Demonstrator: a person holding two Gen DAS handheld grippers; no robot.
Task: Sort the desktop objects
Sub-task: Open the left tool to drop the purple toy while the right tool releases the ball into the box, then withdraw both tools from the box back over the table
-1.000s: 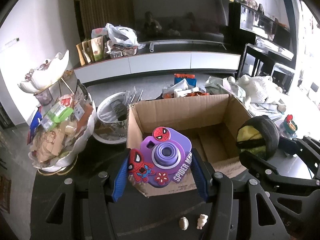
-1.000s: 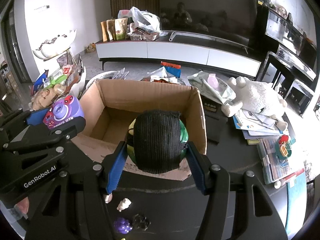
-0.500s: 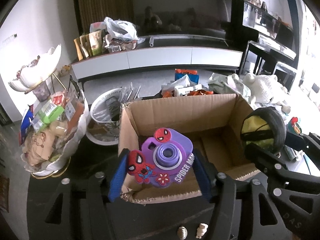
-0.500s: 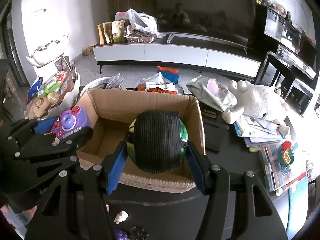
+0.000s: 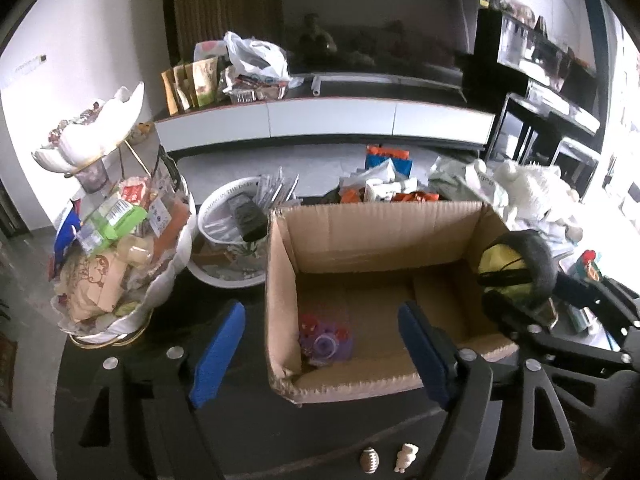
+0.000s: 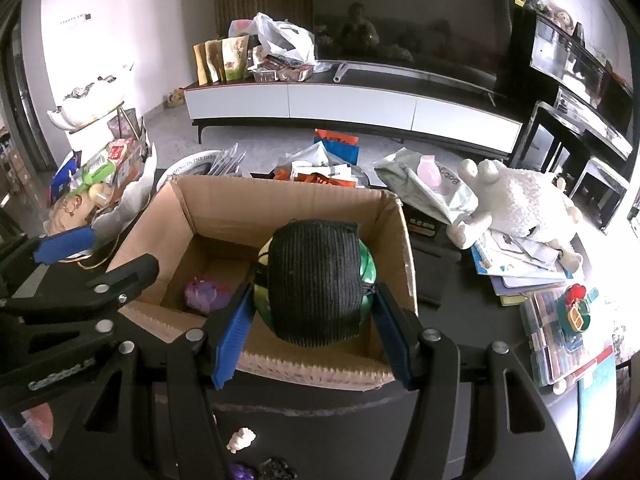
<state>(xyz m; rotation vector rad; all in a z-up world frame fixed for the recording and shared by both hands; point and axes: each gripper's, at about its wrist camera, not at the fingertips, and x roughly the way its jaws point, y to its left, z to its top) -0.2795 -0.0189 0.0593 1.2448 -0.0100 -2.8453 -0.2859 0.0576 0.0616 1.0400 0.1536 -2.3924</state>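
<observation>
The left gripper (image 5: 320,350), clamped on the purple toy camera (image 5: 326,345) a second ago, now gapes apart; the glossy toy lies low-centre on the corrugated cardboard box (image 5: 280,280) floor. At right, the right gripper (image 6: 312,320) stays clamped on the round ribbed-knit toy (image 6: 316,280) above the box.

The left gripper (image 5: 320,352) is a black plastic frame with triangular cut-outs in its arms and round silver screws (image 5: 175,353) set along the top. Its two fingers (image 5: 218,350) carry long, ribbed blue pads. The right gripper (image 6: 314,336) is built the same way: black angular arms, silver screw heads (image 6: 429,335) at the joints, and blue ribbed pads on the fingers (image 6: 232,340). In the right wrist view, the left gripper's side bears blurred white lettering (image 6: 62,376) that cannot be read.
</observation>
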